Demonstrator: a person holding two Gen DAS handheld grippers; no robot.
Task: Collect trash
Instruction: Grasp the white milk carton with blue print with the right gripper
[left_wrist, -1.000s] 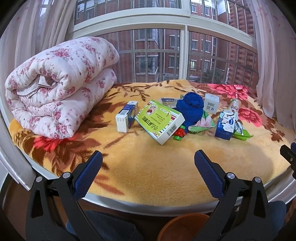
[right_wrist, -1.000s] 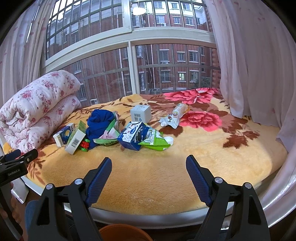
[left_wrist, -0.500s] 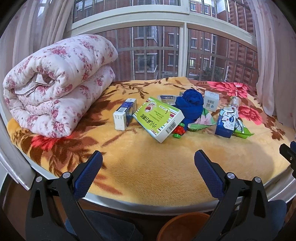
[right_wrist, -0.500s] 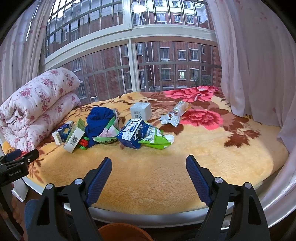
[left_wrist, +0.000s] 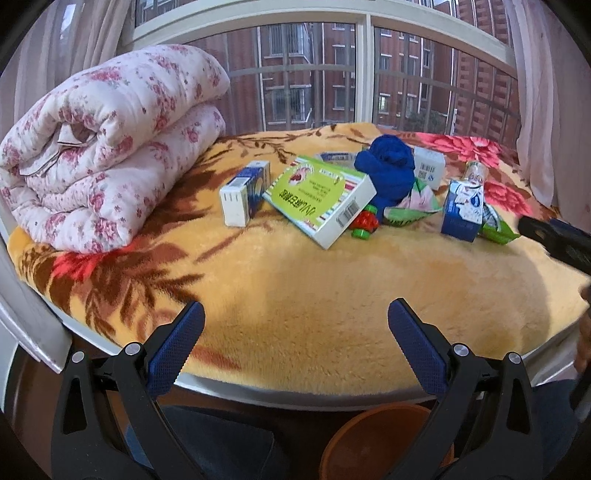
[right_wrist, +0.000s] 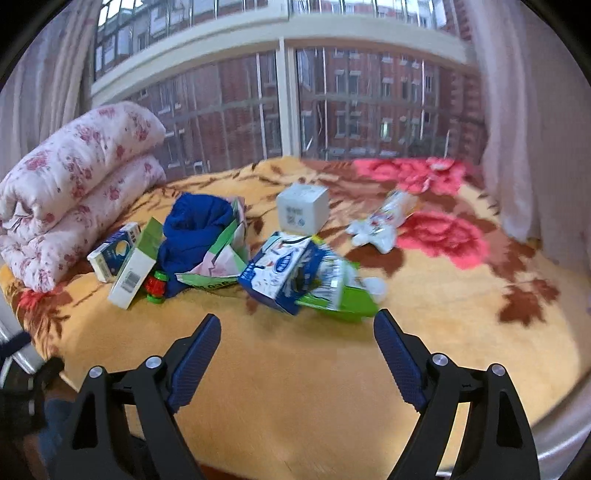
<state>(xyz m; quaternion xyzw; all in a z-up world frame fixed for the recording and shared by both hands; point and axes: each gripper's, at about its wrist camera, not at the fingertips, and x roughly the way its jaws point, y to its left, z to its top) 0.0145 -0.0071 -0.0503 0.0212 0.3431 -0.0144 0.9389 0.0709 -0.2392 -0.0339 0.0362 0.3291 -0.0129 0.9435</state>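
On the blanket-covered window ledge the trash lies in a loose cluster, well apart from the folded quilt at its left end. Both pairs of tongs hang empty with their jaws wide apart: the left tongs near the front edge, the right tongs pointed at the blue milk carton, which touches a green wrapper. Further left sit a green-and-white box, a small blue-and-white box, a red and green toy-like piece and a bundle of blue cloth; behind are a white cube box and a crumpled white packet. An orange bin shows below the ledge, between the person's knees.

Nothing appears collected yet, so the step in hand looks like the first reach. The right view is blurred, which suggests motion. The next move likely calls for closing the right tongs across the carton's narrow side without snagging the wrapper, then carrying it to the bin.
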